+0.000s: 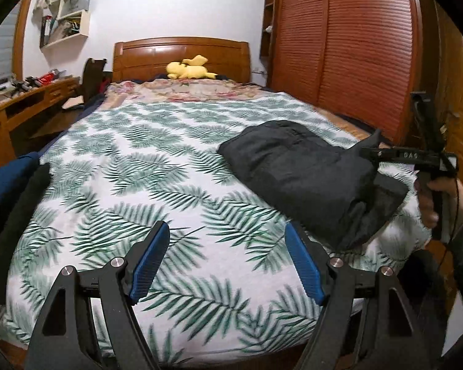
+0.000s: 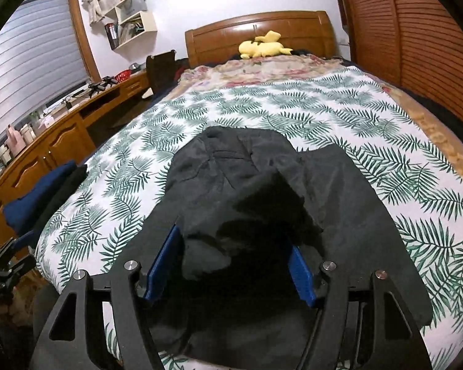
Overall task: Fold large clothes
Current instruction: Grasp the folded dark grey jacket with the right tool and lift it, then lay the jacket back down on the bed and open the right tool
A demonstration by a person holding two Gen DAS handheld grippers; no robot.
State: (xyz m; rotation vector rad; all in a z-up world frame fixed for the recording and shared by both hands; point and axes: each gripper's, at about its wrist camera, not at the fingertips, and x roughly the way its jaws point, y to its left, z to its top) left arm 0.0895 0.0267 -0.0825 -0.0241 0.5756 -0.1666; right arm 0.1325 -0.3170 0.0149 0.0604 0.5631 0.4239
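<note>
Blue-padded fingers (image 1: pixel 148 262) of the left gripper (image 1: pixel 228 240) stand wide and empty over the leaf-print bedspread (image 1: pixel 145 166); to their right the dark folded garment (image 1: pixel 308 178) lies near the bed's right edge, its near end bunched between the right gripper (image 2: pixel 234 246) pads, which hold it

Both views look from the foot of the bed with the palm-leaf print cover (image 1: pixel 169 166) toward the brown wooden headboard (image 1: pixel 182 57), each tilted downward. The left wrist view sits low over bare cover. The right wrist view hangs close above the dark grey folded garment (image 2: pixel 247 191). Both share headboard, cover and garment.
</note>
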